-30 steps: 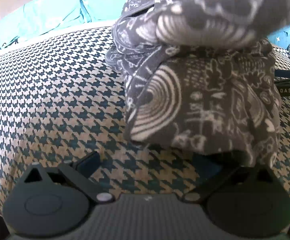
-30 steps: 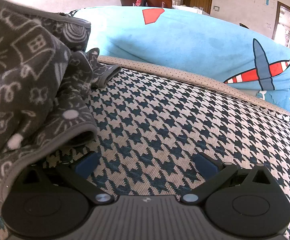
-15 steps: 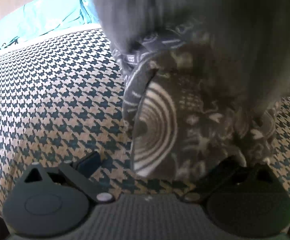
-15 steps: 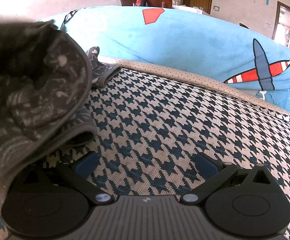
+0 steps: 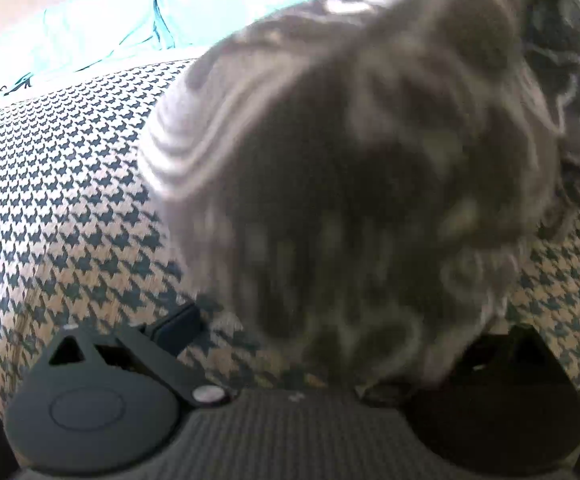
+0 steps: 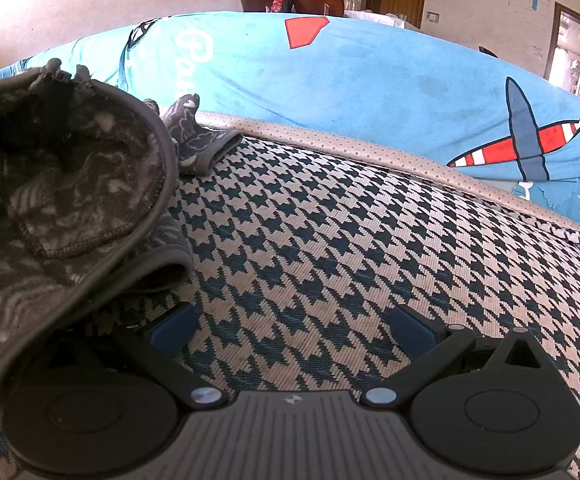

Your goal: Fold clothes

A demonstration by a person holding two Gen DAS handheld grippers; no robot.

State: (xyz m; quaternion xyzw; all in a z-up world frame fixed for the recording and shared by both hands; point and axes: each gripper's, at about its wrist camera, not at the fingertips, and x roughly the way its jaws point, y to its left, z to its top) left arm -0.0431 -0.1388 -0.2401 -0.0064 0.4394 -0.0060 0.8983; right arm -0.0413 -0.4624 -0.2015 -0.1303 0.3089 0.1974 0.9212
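Note:
The grey garment with white doodle print [image 5: 361, 168] fills most of the left wrist view, blurred by motion, bunched on the houndstooth mattress [image 5: 70, 208]. My left gripper [image 5: 321, 324] is open; its left finger [image 5: 178, 320] shows on the mattress, and the cloth hides its right finger. In the right wrist view the same garment [image 6: 70, 184] is heaped at the left, inside out with a seam showing, its hem hanging over the gripper's left side. My right gripper [image 6: 291, 326] is open on bare mattress, with nothing between its blue pads [image 6: 409, 330].
A blue quilt with a plane print [image 6: 369, 80] lies along the far side of the mattress, behind a dotted beige border [image 6: 369, 156]. A sleeve end of the garment [image 6: 198, 140] rests by that border. Open mattress stretches right of the garment [image 6: 369, 240].
The upper fold of the garment has flopped over toward my left gripper, now covering its right finger, and shows its inner side in the right view. Both grippers stayed open and in place.

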